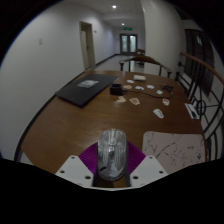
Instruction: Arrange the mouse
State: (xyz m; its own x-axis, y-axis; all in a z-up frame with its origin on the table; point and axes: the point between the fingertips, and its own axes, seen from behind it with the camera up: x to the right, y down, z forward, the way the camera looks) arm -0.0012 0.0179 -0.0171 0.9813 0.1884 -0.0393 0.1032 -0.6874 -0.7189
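1. A hand-held gripper (112,172) is seen at the bottom centre of the frame, its two white fingers reaching forward over a round wooden table (70,125).
2. A mouse (112,152), grey-silver and glossy, is held between the fingers, standing up on end just above the bottom centre of the frame.
3. The purple pads (90,158) are pressed against the mouse on both sides, so the hand-held gripper is clamped on it.
4. A black laptop (85,90) is seen lying closed on the table in the left centre of the frame, well beyond the fingers.
5. A white sheet (172,151) with faint drawn lines is seen on the table at the lower right, just beside the right finger.
6. Several small pale items (134,100) are scattered across the table in the centre and upper right of the frame; what they are cannot be told.
7. A dark metal chair back (203,108) is seen at the right edge of the frame, beyond the table.
8. A corridor with a double door (128,42) is seen at the top centre of the frame, with white walls at either side.
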